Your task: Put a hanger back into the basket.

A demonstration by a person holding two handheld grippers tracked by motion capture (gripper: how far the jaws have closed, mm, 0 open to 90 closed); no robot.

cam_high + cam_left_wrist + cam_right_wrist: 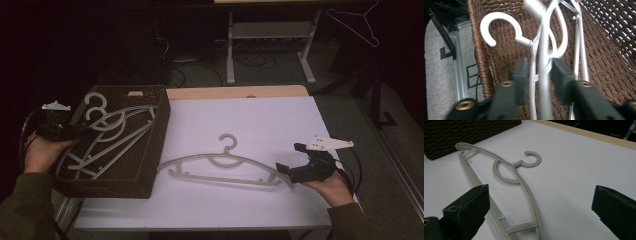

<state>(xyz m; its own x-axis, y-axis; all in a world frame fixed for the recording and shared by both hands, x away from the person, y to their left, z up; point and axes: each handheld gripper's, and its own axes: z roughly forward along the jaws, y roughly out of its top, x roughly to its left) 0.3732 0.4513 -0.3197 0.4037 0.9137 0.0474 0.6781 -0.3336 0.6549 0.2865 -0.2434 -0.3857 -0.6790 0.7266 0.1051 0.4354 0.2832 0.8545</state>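
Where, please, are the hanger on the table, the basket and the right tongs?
hanger (227,141): high view, on its hook.
basket (161,117): high view, on its right wall.
right tongs (289,158): high view, midway between the tips.

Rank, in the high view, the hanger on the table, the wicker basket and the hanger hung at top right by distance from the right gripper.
From the right gripper:
1. Hanger on the table, just left of it.
2. Wicker basket, at the table's left.
3. Hung hanger, in the dark background.

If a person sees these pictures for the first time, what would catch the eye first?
Probably the pale hanger lying flat on the white table, with the open right gripper at its end. Next, the brown woven basket at the table's left, where the left gripper straddles a white hanger.
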